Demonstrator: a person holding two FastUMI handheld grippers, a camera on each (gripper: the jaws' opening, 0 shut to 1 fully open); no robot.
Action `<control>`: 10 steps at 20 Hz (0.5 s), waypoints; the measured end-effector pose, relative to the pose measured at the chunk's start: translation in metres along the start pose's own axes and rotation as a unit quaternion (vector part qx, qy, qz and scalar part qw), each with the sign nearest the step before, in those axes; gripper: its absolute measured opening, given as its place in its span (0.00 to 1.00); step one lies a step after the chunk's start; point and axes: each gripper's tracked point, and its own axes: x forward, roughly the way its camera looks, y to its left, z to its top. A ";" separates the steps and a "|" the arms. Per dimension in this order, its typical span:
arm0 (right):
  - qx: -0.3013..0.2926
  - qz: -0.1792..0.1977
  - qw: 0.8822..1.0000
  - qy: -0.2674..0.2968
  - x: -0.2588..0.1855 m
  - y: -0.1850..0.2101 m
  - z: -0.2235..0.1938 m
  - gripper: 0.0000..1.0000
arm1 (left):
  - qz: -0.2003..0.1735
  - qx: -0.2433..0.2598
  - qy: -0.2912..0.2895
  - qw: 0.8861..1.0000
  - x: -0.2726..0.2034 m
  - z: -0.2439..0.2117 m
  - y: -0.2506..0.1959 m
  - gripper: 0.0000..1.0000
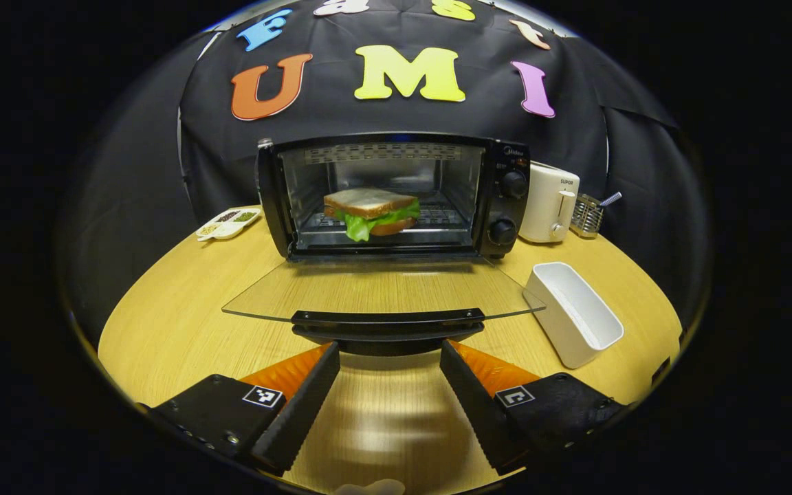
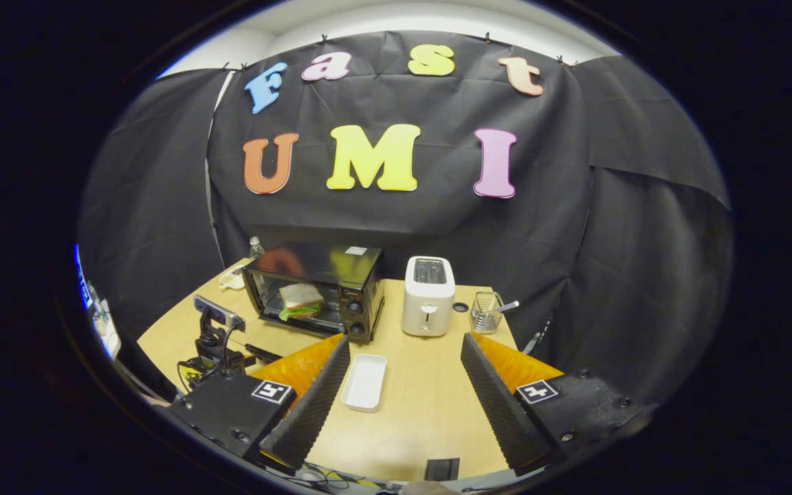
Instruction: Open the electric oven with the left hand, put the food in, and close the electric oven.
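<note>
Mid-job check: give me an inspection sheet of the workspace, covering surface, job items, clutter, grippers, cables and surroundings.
Surface: wooden table, bare in front of the oven.
Job's things: electric oven with its glass door folded down flat; sandwich on the rack inside.
Clutter: white tray right of the door; toaster; wire holder; divided dish left of the oven.
Grippers: left gripper open, just short of the door handle; right gripper open, held back, holding nothing.
Cables: cables by the left gripper, seen from the right gripper view.
Surroundings: black cloth wall.

table (image 1: 183, 323) | oven (image 1: 499, 199) | toaster (image 1: 548, 203) | white tray (image 1: 578, 316) | utensil holder (image 1: 586, 216)
</note>
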 end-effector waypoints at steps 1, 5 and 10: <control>0.003 -0.001 1.000 -0.001 0.000 -0.002 0.000 1.00 | 0.001 0.002 -0.004 1.000 -0.002 0.005 0.000 0.96; 0.016 -0.003 1.000 -0.006 0.002 -0.005 0.003 1.00 | 0.002 0.003 -0.015 1.000 -0.006 0.030 0.001 0.96; 0.034 -0.004 0.999 -0.012 0.005 -0.010 0.004 1.00 | 0.005 0.018 -0.043 0.999 -0.004 0.075 0.002 0.97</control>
